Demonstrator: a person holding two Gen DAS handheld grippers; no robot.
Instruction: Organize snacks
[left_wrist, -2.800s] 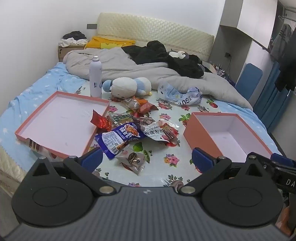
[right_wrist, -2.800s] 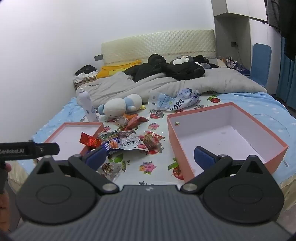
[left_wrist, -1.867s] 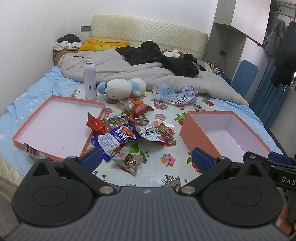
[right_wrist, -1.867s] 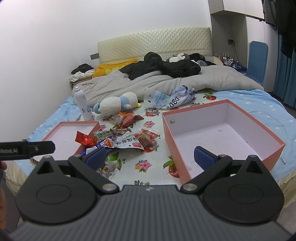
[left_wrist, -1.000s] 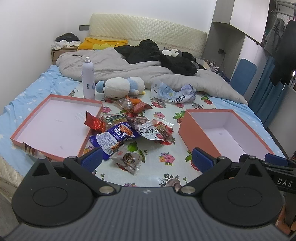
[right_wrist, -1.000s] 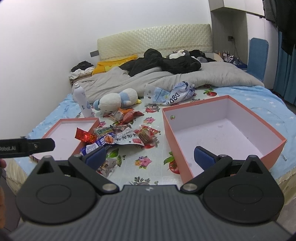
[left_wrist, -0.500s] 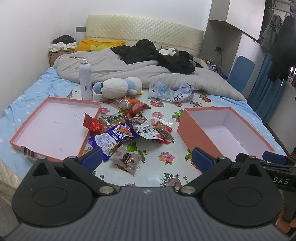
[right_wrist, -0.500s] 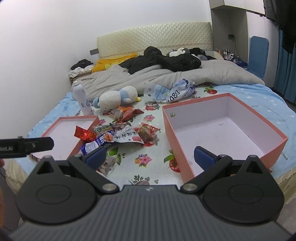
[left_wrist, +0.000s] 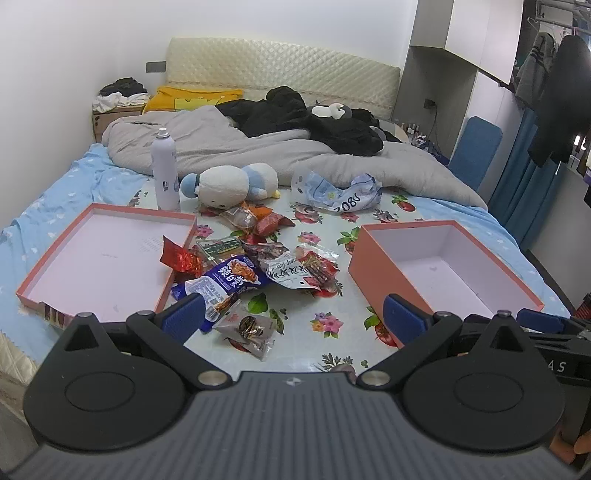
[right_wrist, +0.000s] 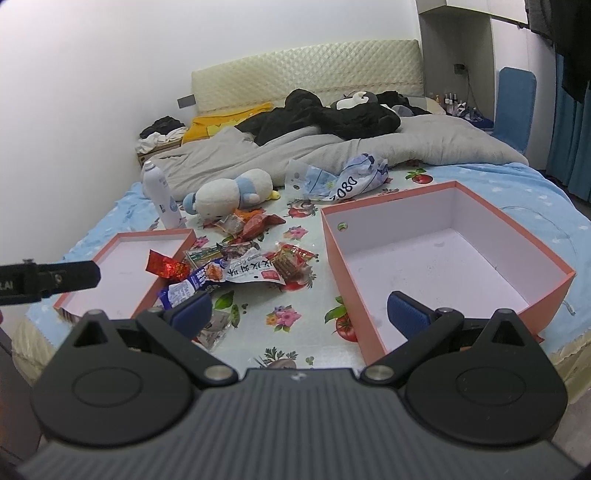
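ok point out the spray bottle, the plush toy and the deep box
spray bottle (left_wrist: 164, 170), left wrist view, middle of the white body
plush toy (left_wrist: 225, 184), left wrist view, white belly
deep box (right_wrist: 369, 295), right wrist view, near orange wall

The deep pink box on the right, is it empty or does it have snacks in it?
Empty: the deep pink box shows only bare white floor.

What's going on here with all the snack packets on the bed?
A person holds a gripper in each hand and is about to tidy the snacks. The packets lie in a heap on the floral mat, between a shallow lid and a deeper box, both with nothing inside. The left gripper and right gripper hover at the near edge, jaws open and holding nothing. No packet has gone into the box.
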